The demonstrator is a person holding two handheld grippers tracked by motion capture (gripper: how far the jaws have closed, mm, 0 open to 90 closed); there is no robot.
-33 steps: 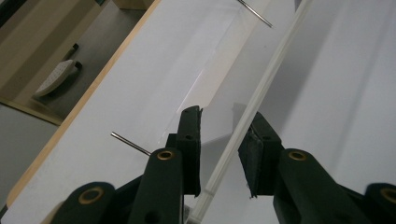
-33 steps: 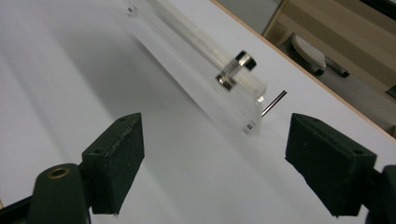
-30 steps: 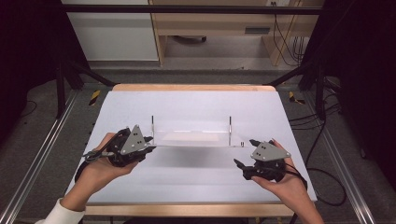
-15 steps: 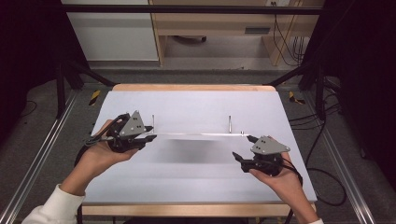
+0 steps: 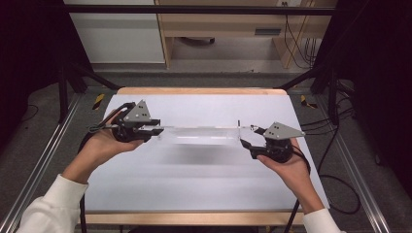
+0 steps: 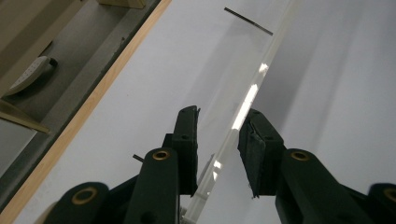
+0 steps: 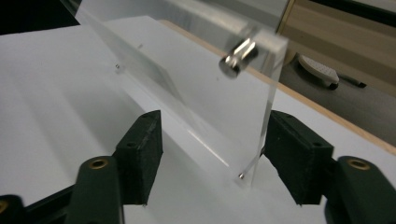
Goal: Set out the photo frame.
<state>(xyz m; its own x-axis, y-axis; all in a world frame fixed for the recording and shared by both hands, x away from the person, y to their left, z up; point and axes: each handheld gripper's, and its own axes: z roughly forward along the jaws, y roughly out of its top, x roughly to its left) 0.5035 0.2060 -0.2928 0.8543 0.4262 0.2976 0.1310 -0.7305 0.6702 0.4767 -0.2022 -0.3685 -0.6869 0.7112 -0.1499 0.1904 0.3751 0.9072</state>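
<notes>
The clear acrylic panel with metal standoff pins (image 5: pixel 201 134) stands on the white surface (image 5: pixel 194 189) between both tools; left tool (image 5: pixel 154 128) and right tool (image 5: pixel 246 138) straddle its ends, jaws open (unclamped); uneven closing could tip it.

A clear acrylic panel (image 5: pixel 199 134) bars the bare white table (image 5: pixel 194 184) between both grippers
</notes>
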